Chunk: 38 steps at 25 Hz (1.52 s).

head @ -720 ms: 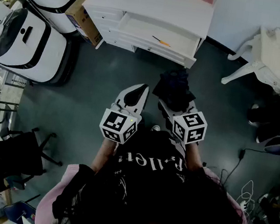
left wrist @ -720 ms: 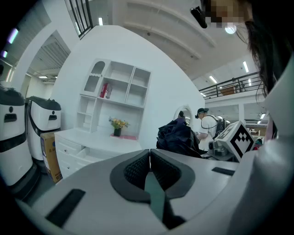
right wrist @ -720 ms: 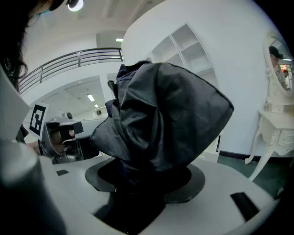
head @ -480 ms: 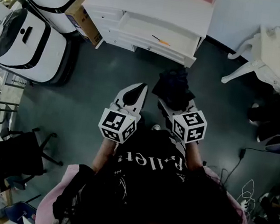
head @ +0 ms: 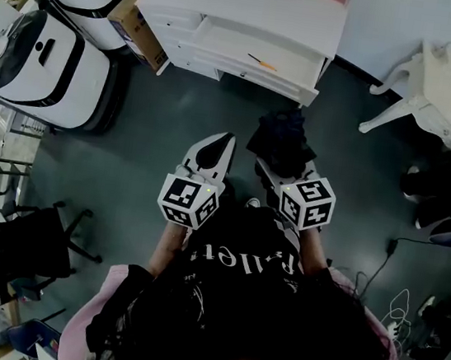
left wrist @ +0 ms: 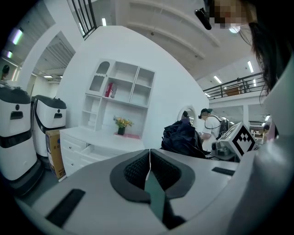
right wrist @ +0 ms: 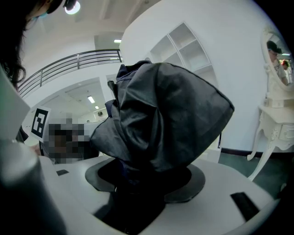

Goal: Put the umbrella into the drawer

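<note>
Within the right gripper (right wrist: 147,176) a dark folded umbrella (right wrist: 165,119) is clamped, the jaws being set wide around its bunched fabric, most of which stands out beyond them. In the head view the same gripper (head: 275,172) is seen pointed slightly downward, with the umbrella (head: 281,140) carried at its front end above the dark floor (head: 158,124). The left gripper (left wrist: 149,158) is closed with its pads met along a thin seam and nothing between them; it is held beside the right one, its tip (head: 224,142) near the umbrella but apart from it. Ahead of both, the drawer (head: 227,46) of a white dresser (head: 250,8) is found pulled open, with a small orange-tipped item (head: 260,62) lying inside. The pick-up can be judged done and the drawer ready. The carry across the open floor is left to do, then the lowering of the umbrella into the drawer and its release. The umbrella is well apart from the drawer, roughly in line with its right half.
</note>
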Each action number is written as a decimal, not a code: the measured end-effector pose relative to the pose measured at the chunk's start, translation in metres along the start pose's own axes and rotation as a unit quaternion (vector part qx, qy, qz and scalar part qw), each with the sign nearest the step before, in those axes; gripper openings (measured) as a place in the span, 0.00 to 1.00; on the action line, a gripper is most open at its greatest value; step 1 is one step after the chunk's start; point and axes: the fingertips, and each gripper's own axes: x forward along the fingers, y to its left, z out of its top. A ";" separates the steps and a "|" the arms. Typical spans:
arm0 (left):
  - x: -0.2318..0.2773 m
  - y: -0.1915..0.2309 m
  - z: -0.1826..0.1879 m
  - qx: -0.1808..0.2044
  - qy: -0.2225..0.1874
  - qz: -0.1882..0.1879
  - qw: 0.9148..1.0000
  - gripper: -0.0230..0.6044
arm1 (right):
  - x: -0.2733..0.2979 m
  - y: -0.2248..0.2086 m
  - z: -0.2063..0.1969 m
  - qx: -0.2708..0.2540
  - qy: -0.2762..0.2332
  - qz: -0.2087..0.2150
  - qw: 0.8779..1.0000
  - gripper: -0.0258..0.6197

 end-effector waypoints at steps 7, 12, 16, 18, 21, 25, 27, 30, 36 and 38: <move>-0.001 -0.003 -0.003 -0.014 0.001 0.001 1.000 0.06 | -0.004 -0.001 -0.005 0.002 0.002 0.001 1.000 0.47; 0.006 -0.003 -0.003 -0.012 0.008 -0.004 1.000 0.06 | -0.003 -0.006 -0.006 0.008 0.005 -0.003 1.000 0.47; 0.018 -0.003 -0.001 -0.015 0.011 -0.004 1.000 0.06 | -0.002 -0.017 -0.003 0.011 0.007 -0.006 1.000 0.47; 0.023 -0.002 0.001 -0.016 0.012 -0.007 1.000 0.06 | 0.001 -0.022 0.000 0.015 0.008 -0.007 1.000 0.47; 0.029 0.007 0.000 -0.018 0.016 -0.007 1.000 0.06 | 0.013 -0.027 0.004 0.017 0.013 -0.007 1.000 0.47; 0.042 0.031 -0.003 -0.021 0.021 -0.002 1.000 0.06 | 0.036 -0.032 0.008 0.016 0.023 -0.006 1.000 0.47; 0.051 0.045 -0.002 -0.022 0.023 -0.001 1.000 0.06 | 0.051 -0.036 0.012 0.014 0.030 -0.006 0.999 0.47; 0.069 0.072 0.003 -0.022 0.021 -0.003 1.000 0.06 | 0.078 -0.044 0.024 0.013 0.035 -0.009 0.999 0.47; 0.114 0.139 0.026 -0.011 0.027 -0.021 0.999 0.06 | 0.148 -0.059 0.066 0.016 0.038 -0.023 0.999 0.47; 0.129 0.163 0.040 -0.007 0.024 -0.028 0.999 0.06 | 0.171 -0.062 0.083 0.017 0.038 -0.028 0.999 0.47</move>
